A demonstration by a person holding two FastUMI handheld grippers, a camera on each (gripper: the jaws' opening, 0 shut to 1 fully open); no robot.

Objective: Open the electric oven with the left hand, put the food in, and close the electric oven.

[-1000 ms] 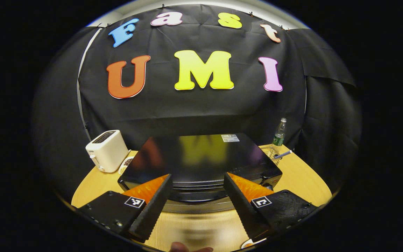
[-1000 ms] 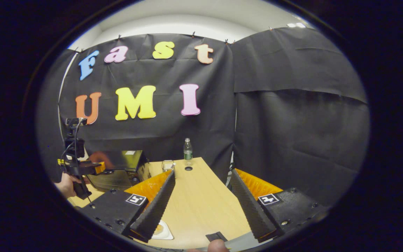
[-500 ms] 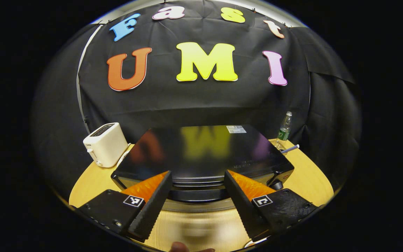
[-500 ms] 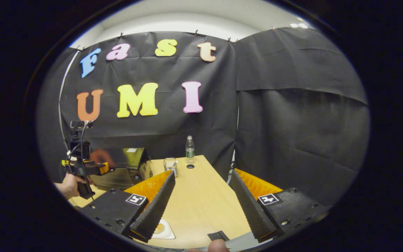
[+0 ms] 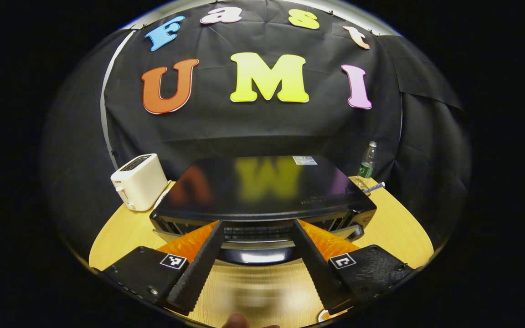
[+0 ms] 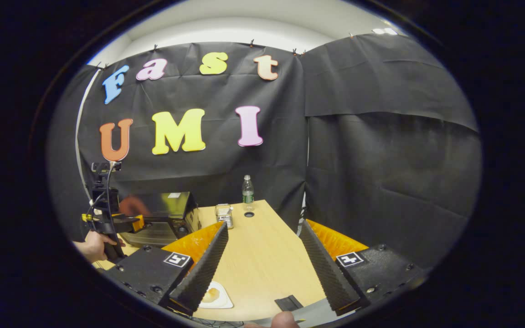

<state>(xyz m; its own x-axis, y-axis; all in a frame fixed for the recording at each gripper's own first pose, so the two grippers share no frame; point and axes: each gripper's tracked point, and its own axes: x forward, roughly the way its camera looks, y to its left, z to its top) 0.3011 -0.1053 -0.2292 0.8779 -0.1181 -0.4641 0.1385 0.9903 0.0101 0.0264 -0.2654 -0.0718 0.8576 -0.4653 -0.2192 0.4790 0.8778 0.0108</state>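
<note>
On the round wooden table [image 5: 394, 228], the glossy black electric oven [image 5: 262, 189] is sitting directly ahead of the left gripper [image 5: 255, 228], whose fingers are spreading wide at the chrome door handle [image 5: 255, 256] without pressing it. Beside the oven a white toaster [image 5: 138, 181] is standing. Farther right, the right gripper [image 6: 262, 232] is hovering released, and food on a small white plate [image 6: 214, 298] is lying beneath it.

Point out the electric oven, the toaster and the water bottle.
electric oven [image 5: 262, 187]: left gripper view, on its glossy black top.
toaster [image 5: 140, 182]: left gripper view, on its white side wall.
water bottle [image 6: 246, 195]: right gripper view, on its labelled body.
</note>
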